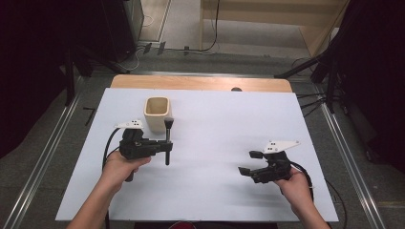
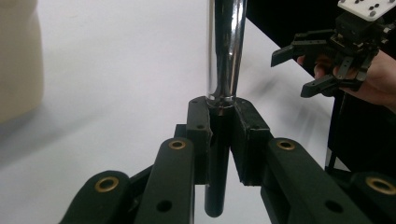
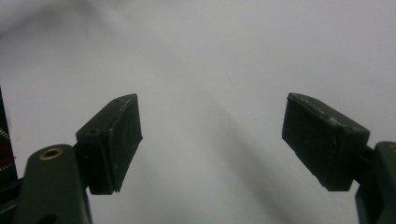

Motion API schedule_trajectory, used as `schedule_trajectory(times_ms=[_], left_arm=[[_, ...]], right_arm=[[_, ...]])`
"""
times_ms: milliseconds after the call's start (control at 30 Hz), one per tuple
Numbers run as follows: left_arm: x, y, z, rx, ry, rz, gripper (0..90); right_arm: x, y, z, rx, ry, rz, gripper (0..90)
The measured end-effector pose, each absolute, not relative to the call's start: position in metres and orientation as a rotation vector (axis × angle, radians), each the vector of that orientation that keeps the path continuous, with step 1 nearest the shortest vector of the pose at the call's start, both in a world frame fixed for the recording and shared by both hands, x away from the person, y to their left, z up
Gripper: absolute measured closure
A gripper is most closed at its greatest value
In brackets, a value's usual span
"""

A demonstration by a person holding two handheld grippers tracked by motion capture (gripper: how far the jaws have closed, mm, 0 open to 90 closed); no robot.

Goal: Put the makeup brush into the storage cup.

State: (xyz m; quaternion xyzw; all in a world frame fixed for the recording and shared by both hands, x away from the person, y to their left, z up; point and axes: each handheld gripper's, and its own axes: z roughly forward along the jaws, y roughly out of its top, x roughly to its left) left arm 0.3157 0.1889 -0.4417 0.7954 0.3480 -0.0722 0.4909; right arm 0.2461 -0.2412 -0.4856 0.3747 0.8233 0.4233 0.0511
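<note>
- High view: the left gripper (image 1: 166, 145) is clamped on a tool (image 1: 168, 138) with a black handle and a dark head; it stands about upright in the picture, head toward the far side, just beside a beige cup (image 1: 157, 113). The cup sits on the white sheet (image 1: 215, 143), left of centre and near the far edge, apart from the tool. The right gripper (image 1: 249, 162) rests low over the sheet's right side, well apart from the left one, jaws spread with nothing between them. Each gripper carries a grey plate and trails a cable. The tool's head is too small to make out.
- High view, room: the sheet covers a wooden table (image 1: 200, 82) whose bare strip shows at the far edge; grey floor, metal rails and black stands lie around it, dark curtains at both sides.
- Left gripper view: both pads press the tool's black handle (image 2: 217, 177), which runs into a shiny metal shaft (image 2: 226, 46) — its top is cut off by the frame. The cup (image 2: 18, 56) is a blurred beige mass at the left edge. The right gripper (image 2: 299, 70) shows farther off, open, in a hand (image 2: 373, 77) past the sheet's edge.
- Right gripper view: the two pads stand wide apart over bare white sheet (image 3: 210, 70) — nothing lies between them.
</note>
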Motion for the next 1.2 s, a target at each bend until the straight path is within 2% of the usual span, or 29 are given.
schedule_trajectory(times_ms=[633, 1200], left_arm=[[0.325, 0.219, -0.440, 1.894, 0.907, -0.113, 78.9], [0.342, 0.217, -0.441, 1.903, 0.898, -0.107, 78.9]], right_arm=[[0.247, -0.236, -0.489, 1.139, 2.531, 1.291, 20.9], [0.245, -0.236, -0.491, 1.153, 2.531, 1.297, 21.0]])
